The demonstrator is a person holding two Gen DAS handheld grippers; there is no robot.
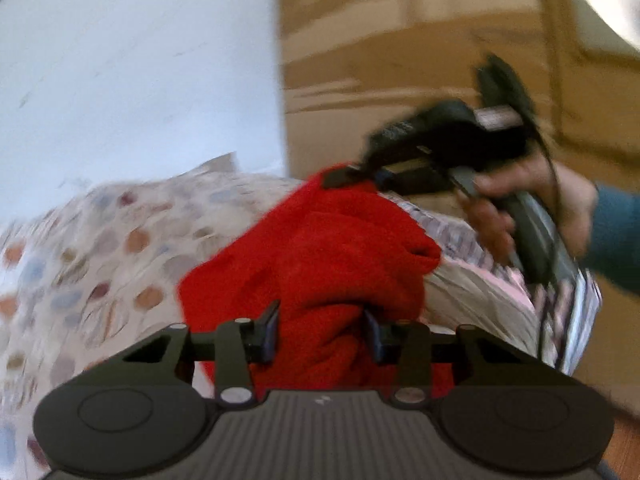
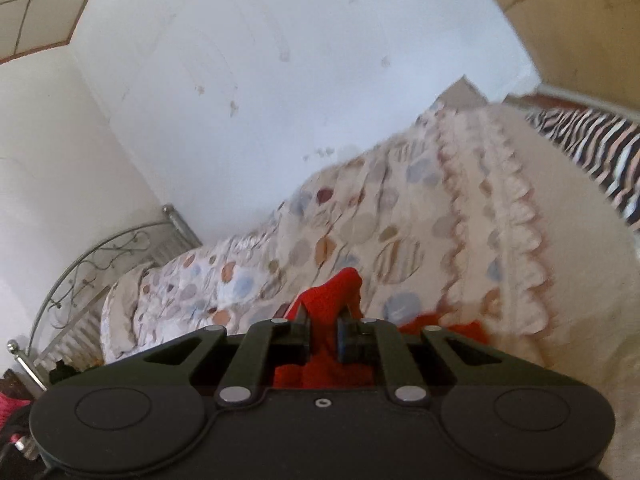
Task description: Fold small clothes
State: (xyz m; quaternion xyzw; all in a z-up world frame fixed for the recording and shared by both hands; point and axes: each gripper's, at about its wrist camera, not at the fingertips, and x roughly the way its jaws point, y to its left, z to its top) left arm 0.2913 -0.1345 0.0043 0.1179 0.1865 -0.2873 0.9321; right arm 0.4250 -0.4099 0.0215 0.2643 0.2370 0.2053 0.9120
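A small red garment (image 1: 320, 256) hangs bunched in the air above the bed, held by both grippers. My left gripper (image 1: 320, 330) is shut on a thick fold of it at the near end. My right gripper (image 2: 323, 334) is shut on another edge of the red garment (image 2: 336, 292); it also shows in the left wrist view (image 1: 352, 174), held by a hand at the far upper end of the cloth. Both views are blurred.
A bed with a spotted cover (image 2: 360, 232) lies below, with a frilled pillow (image 2: 520, 216) and a zebra-striped cloth (image 2: 592, 140) to the right. A metal bed frame (image 2: 100, 256) stands at left. A white wall (image 2: 260, 80) and a tan wardrobe (image 1: 400, 40) are behind.
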